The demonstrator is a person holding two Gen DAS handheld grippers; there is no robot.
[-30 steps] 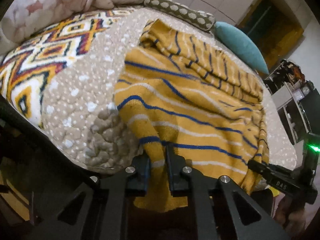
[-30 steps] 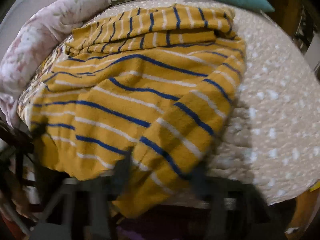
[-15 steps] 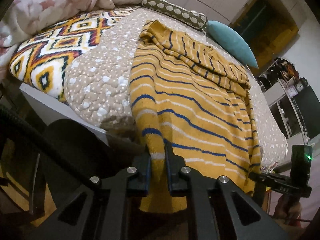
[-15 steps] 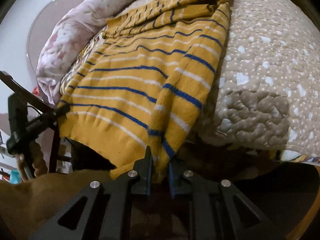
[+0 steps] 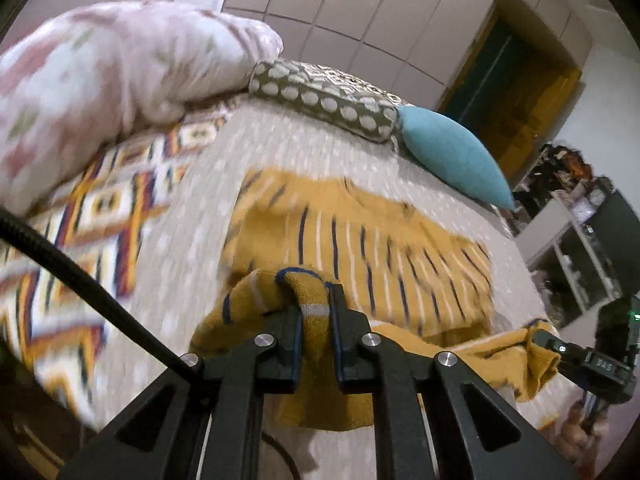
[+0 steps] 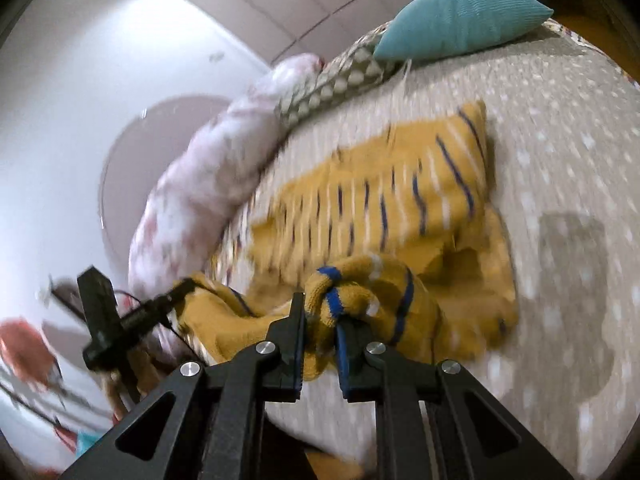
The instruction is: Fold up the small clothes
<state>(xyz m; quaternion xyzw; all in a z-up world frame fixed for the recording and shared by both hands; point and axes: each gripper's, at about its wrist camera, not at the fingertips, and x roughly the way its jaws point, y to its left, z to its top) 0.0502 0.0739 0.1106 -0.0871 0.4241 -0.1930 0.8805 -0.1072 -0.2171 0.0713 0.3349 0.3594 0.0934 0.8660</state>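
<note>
A mustard sweater (image 5: 380, 248) with blue and white stripes lies on the dotted beige bedspread (image 5: 280, 152). Its near hem is raised above the bed and doubled back over the body. My left gripper (image 5: 314, 300) is shut on one hem corner, with the knit bunched between its pads. In the left wrist view my right gripper (image 5: 560, 348) pinches the other hem corner at the far right. The right wrist view shows the right gripper (image 6: 320, 312) shut on a bunched fold of the sweater (image 6: 380, 200). There the left gripper (image 6: 180, 292) holds the hem at the left.
A teal cushion (image 5: 452, 156) and a dotted bolster (image 5: 324, 100) lie at the head of the bed. A floral duvet (image 5: 100, 80) and a zigzag-patterned blanket (image 5: 100, 220) fill the left side. Shelves (image 5: 580, 248) stand to the right. A black cable (image 5: 80, 276) crosses the left wrist view.
The right gripper shut on the hem. Both grippers then rose and carried the hem from the bed's edge toward the pillows, so the sweater's lower part now lifts over its body.
</note>
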